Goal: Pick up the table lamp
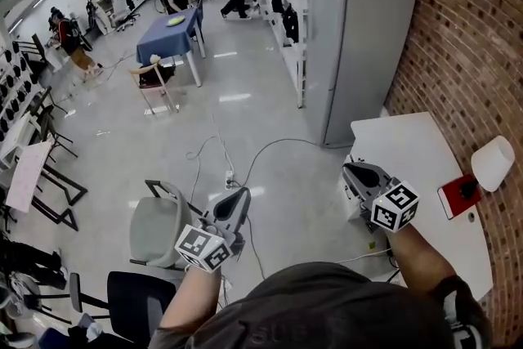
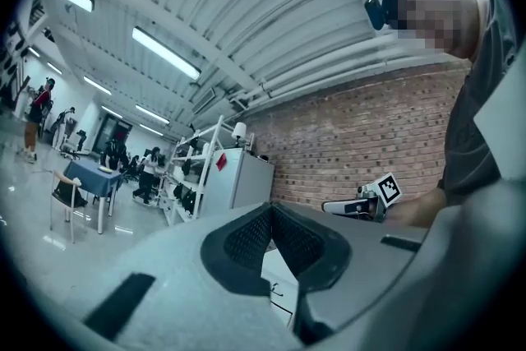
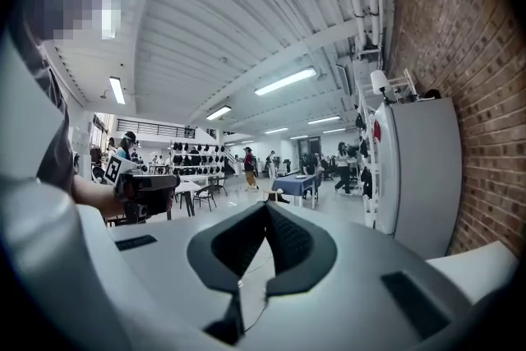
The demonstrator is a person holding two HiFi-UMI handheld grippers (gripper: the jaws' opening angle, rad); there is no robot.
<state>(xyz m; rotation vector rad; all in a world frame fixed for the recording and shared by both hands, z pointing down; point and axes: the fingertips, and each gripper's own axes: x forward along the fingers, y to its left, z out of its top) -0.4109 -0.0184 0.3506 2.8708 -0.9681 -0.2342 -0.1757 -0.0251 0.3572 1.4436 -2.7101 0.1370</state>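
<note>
The table lamp stands at the right edge of the head view, against the brick wall, with a white shade [image 1: 493,162] over a red base [image 1: 459,197]. It sits on a white table [image 1: 406,149]. My right gripper [image 1: 351,169] hovers over the table's near left edge, well left of the lamp, shut and empty [image 3: 265,205]. My left gripper [image 1: 238,195] is held out over the floor, far from the lamp, also shut with nothing in it [image 2: 271,207]. Neither gripper view shows the lamp.
A tall grey cabinet [image 1: 356,45] stands just beyond the white table, along the brick wall [image 1: 466,29]. A grey chair [image 1: 158,230] sits under my left hand, and cables [image 1: 233,163] trail over the floor. Farther off are a blue table [image 1: 170,34], shelving and several people.
</note>
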